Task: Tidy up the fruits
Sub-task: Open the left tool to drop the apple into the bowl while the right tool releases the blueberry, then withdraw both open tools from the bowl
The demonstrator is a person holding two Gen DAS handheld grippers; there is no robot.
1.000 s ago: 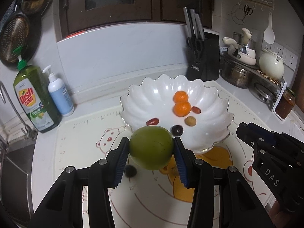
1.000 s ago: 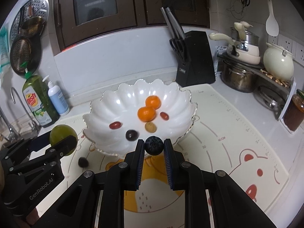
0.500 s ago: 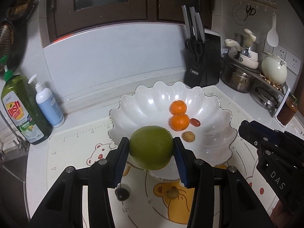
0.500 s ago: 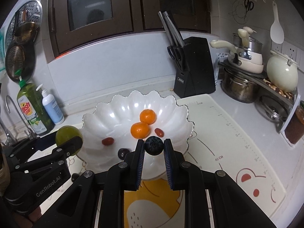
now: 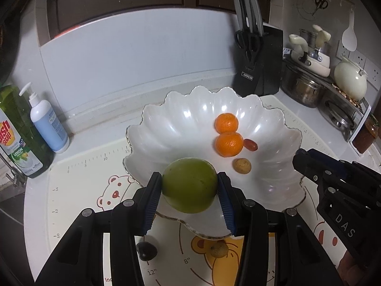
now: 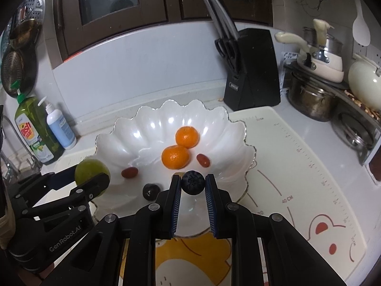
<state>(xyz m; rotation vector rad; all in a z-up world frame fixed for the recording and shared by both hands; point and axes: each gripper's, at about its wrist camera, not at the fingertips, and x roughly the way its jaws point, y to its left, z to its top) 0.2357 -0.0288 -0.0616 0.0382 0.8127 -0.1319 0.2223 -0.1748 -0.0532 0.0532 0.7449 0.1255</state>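
— Where's the fruit right now?

— The green fruit [image 5: 189, 185] is pinched between the blue pads of the left gripper [image 5: 189, 191], one pad on each side, held above the near rim of the bowl [image 5: 166, 128]. The blueberry [image 6: 193, 182] is squeezed at the very tips of the right gripper [image 6: 193, 186], jaws drawn in narrow around it, also over the bowl's near edge.

— So both hands are full?

— Yes. Left clamped on the green fruit, right clamped on the blueberry. From the right side, the left gripper sits at the bowl's left rim, the green fruit poking out past its fingers.

— What's in the bowl?

— Two oranges touching each other, the far orange [image 5: 226, 123] and the near orange [image 5: 229, 144]. Just right of the near one lies a red grape [image 5: 251, 144], and below it a small tan fruit [image 5: 241, 165]. The right camera also shows a second red grape [image 6: 129, 172] and a dark grape [image 6: 151, 191] on the bowl's left part.

— Anything outside it?

— On the mat [image 6: 297, 166] under the left gripper, a dark fruit [image 5: 146, 250] and a small yellowish fruit [image 5: 218, 249], both just beside the bowl's near edge.

— And beyond?

— A knife block [image 5: 260, 64] behind the bowl on the right, a soap bottle [image 5: 17, 138] and pump bottle [image 5: 47, 124] to the left, pots [image 6: 309, 95] far right.
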